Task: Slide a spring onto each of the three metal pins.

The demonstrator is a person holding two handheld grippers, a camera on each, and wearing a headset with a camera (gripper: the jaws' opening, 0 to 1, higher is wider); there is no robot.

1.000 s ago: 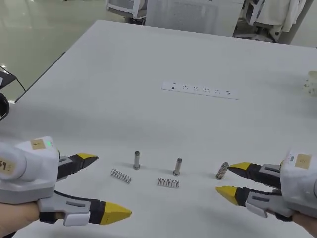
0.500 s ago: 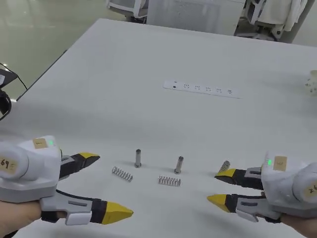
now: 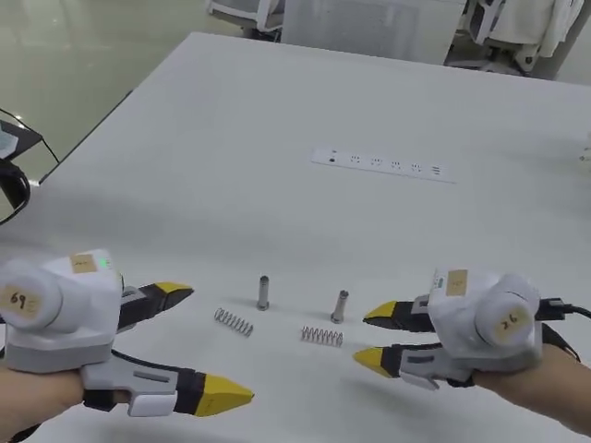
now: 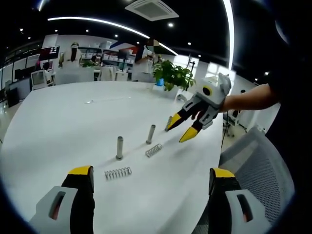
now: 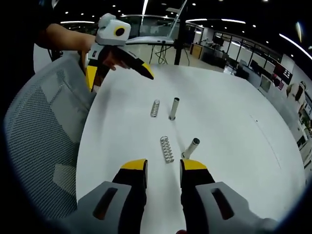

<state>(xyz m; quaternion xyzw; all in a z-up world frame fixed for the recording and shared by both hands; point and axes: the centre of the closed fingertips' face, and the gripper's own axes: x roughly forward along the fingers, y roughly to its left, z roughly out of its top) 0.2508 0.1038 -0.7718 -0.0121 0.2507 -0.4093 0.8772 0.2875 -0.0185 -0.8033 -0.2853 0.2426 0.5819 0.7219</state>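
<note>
Left hand-held gripper: jaws wide, holding nothing, over the near-left part of the tabletop. Right hand-held gripper: jaws at a narrow gap with nothing between them, tips pointing across toward the left one.

2 metal pins stand upright on the tabletop, both bare: left pin and right pin. 2 springs lie flat and loose: left spring and right spring.

Relative to the right hand-held gripper:
- The right spring is just ahead of the tips. In the right gripper view it is roughly in line with the gap, not touching either jaw.
- The right pin is just ahead too, off the far-side jaw, beside the right spring but apart from it.
- The left pin and left spring are farther ahead, side by side, between the 2 hand-held grippers.

Relative to the left hand-held gripper:
- The left spring is the nearest part, ahead of the tips and inside the span of the open jaws in the left gripper view.
- The left pin is just beyond the left spring.
- The right pin and right spring are farther on, close to the right hand-held gripper's tips.

A power strip lies flat on the tabletop, well beyond both hand-held grippers.
</note>
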